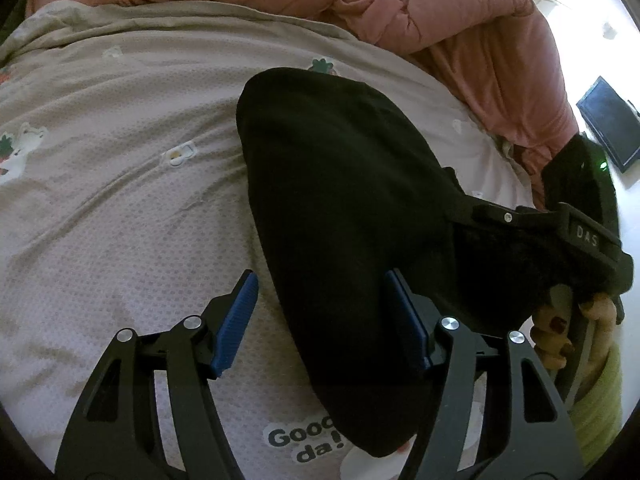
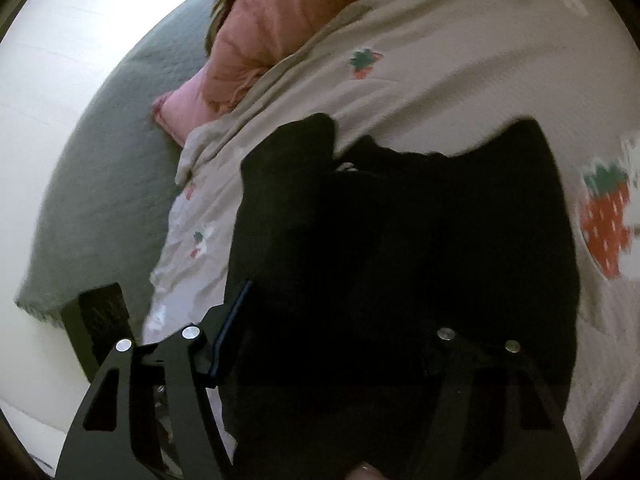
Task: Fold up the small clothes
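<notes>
Strawberry-print bedsheet (image 1: 120, 200) bears black garment (image 1: 340, 200); left gripper (image 1: 324, 320) spread.

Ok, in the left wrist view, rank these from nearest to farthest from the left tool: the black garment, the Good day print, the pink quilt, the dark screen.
1. Black garment: between the fingers of the left tool.
2. Good day print: just below, partly under the garment.
3. Pink quilt and dark screen: both far, quilt across the top, screen at right; too close to call.

A strawberry-print bed sheet (image 1: 120, 208) carries a black garment (image 1: 340, 208).
</notes>
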`<state>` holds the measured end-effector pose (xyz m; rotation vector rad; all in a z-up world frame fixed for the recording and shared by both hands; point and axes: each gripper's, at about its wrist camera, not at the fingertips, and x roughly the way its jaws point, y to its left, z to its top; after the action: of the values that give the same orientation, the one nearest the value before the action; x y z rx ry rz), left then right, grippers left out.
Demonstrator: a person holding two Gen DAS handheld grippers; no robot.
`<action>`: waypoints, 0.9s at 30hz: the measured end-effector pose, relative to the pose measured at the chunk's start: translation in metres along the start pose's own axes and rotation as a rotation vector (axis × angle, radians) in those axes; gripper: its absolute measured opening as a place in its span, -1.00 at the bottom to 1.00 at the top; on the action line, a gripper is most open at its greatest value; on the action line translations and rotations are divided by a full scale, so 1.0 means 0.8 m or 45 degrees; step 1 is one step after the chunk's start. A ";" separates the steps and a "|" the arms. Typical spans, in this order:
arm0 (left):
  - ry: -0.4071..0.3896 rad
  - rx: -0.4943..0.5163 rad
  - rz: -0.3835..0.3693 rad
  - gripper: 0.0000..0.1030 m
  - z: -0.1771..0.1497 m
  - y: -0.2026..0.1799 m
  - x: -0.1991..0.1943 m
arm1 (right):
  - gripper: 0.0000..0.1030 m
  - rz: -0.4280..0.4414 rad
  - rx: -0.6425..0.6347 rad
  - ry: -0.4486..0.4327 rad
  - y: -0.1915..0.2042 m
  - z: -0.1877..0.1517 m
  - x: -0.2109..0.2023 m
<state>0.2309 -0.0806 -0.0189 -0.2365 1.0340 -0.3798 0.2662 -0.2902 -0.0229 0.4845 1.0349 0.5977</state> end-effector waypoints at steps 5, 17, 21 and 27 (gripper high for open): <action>-0.009 0.005 0.005 0.12 0.003 -0.003 -0.007 | -0.57 -0.115 -0.210 -0.082 0.041 -0.009 -0.014; 0.010 0.133 -0.086 0.12 -0.001 -0.067 -0.019 | -0.60 -0.250 -0.288 -0.264 0.021 -0.031 -0.087; 0.050 0.183 -0.044 0.20 -0.009 -0.081 -0.001 | -0.59 -0.248 -0.197 -0.181 -0.027 -0.035 -0.070; 0.103 0.194 -0.008 0.30 -0.022 -0.077 0.015 | 0.08 -0.231 -0.054 -0.233 -0.068 -0.053 -0.084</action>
<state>0.2093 -0.1419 -0.0148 -0.0881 1.0781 -0.4747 0.2150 -0.3715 -0.0318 0.3950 0.8792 0.4054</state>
